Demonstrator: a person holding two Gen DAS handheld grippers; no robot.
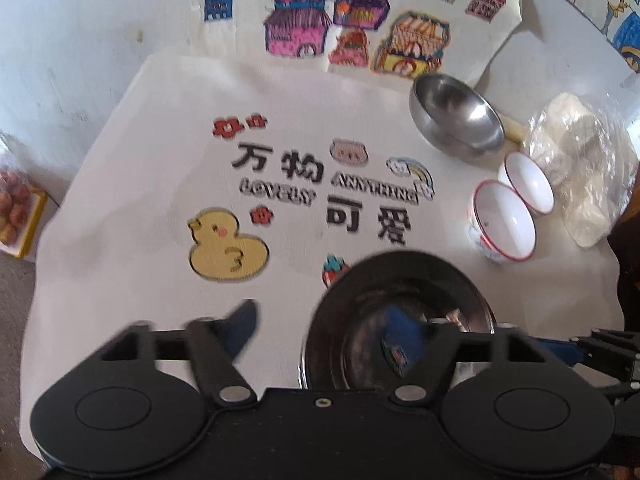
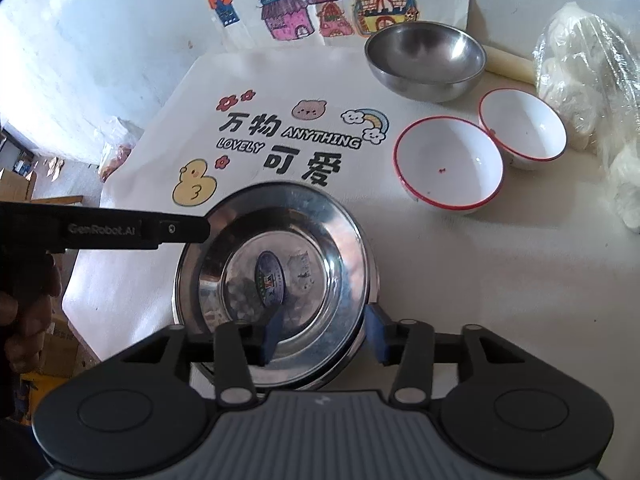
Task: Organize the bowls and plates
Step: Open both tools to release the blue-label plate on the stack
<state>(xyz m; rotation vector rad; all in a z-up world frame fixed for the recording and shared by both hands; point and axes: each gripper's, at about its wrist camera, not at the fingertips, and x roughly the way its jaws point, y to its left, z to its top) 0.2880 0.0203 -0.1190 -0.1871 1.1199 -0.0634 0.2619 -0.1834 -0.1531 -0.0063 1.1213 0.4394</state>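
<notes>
1. right wrist view puts the steel plate point(image 2: 276, 280) in the lower middle of the frame, shiny, round, with a broad rim and a blue oval sticker in its well; more rims show under its near edge, so it looks stacked.
2. your right gripper point(image 2: 324, 338) has its blue pads either side of the plate's near rim, one over the well and one outside the edge; jaws parted, not squeezing it.
3. your left gripper point(image 1: 324, 336) is spread wide, one blue finger out over the cloth point(image 1: 140, 200), the other blurred above the plate point(image 1: 400, 300); it grips nothing.
4. two white bowls with red rims point(image 2: 448, 164) point(image 2: 522, 126) sit touching each other at mid right.
5. the steel bowl point(image 2: 426, 62) stands empty in the upper right, just behind them.
6. a clear bag of white lumps point(image 2: 592, 80) lies at the right edge.
</notes>
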